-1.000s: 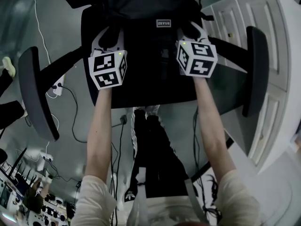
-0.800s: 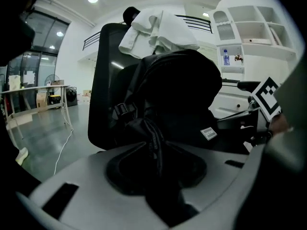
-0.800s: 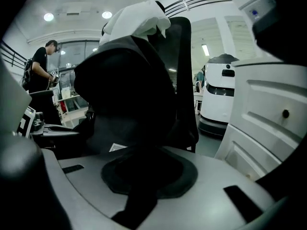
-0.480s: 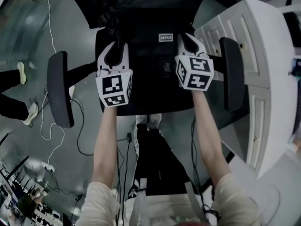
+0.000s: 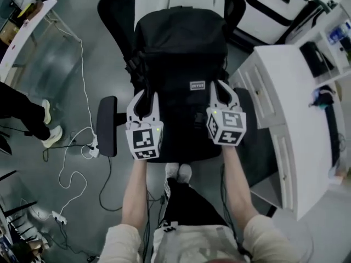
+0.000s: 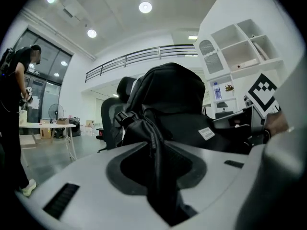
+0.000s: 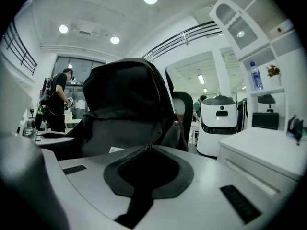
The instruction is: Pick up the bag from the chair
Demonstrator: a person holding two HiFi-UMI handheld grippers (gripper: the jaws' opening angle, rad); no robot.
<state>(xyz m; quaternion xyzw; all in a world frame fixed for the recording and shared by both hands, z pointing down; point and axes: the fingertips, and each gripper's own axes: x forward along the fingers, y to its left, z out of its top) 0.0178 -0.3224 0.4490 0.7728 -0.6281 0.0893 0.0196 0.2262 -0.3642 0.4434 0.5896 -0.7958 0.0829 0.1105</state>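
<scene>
The black backpack (image 5: 181,43) hangs upright between both grippers, over the black office chair (image 5: 107,126). My left gripper (image 5: 143,98) is shut on a black strap (image 6: 160,176) at the bag's left side. My right gripper (image 5: 222,95) is shut on another black strap (image 7: 139,200) at its right side. The left gripper view has the bag (image 6: 172,104) bulging just beyond the jaws. It fills the middle of the right gripper view (image 7: 127,99) too. Whether the bag's bottom touches the seat is hidden.
A white cabinet (image 5: 290,119) stands close on the right. Cables and a power strip (image 5: 82,141) lie on the floor at left, near a person's legs (image 5: 27,114). A second chair and a white machine (image 5: 274,4) stand behind the bag.
The chair has shrunk and dropped lower in the head view, and the whole bag has come into sight. Both grippers have stayed shut on the straps and moved closer together.
</scene>
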